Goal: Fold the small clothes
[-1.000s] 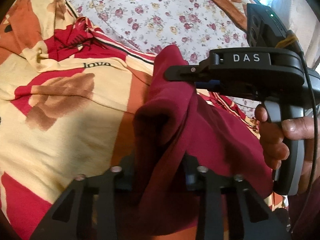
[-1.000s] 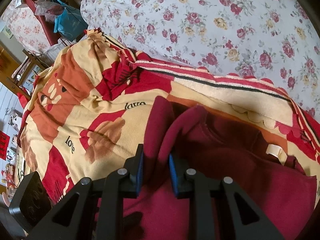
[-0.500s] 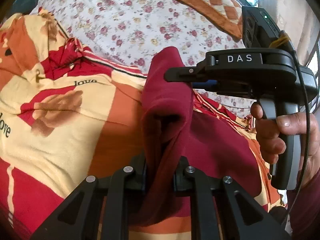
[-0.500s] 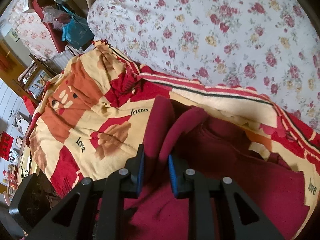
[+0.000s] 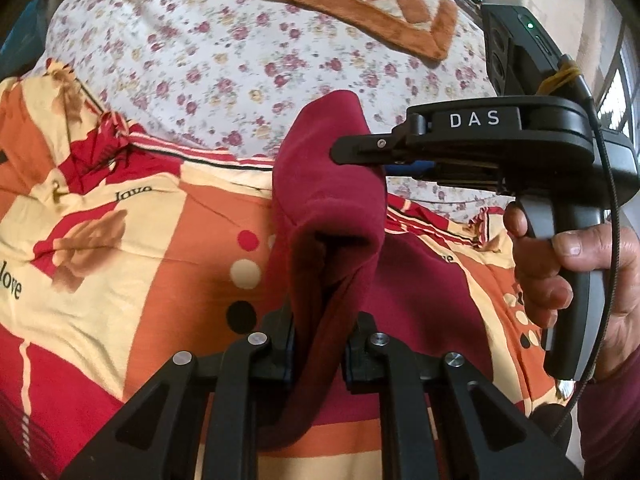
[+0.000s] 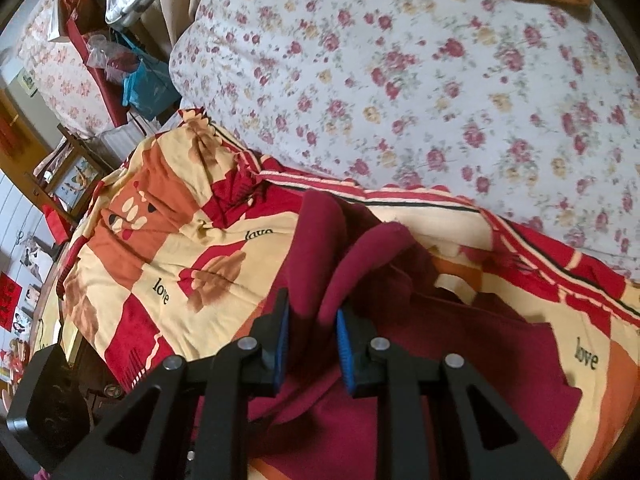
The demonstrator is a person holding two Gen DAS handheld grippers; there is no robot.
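Maroon garment point(image 5: 332, 216) pinched at one edge by both grippers: left gripper point(image 5: 320, 336) and right gripper point(image 6: 310, 340), jaws clamped on cloth. The edge is up, the rest trailing onto the blanket point(image 5: 120, 240) toward the right hand point(image 5: 576, 264). Fold goes across.

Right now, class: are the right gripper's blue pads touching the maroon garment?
Touching. The right wrist view shows the right gripper with both blue pads pressed against a bunched fold of the maroon garment.

Both wrist views close, angled down over bed; share maroon garment point(image 5: 332, 208), patterned blanket point(image 6: 180, 264).
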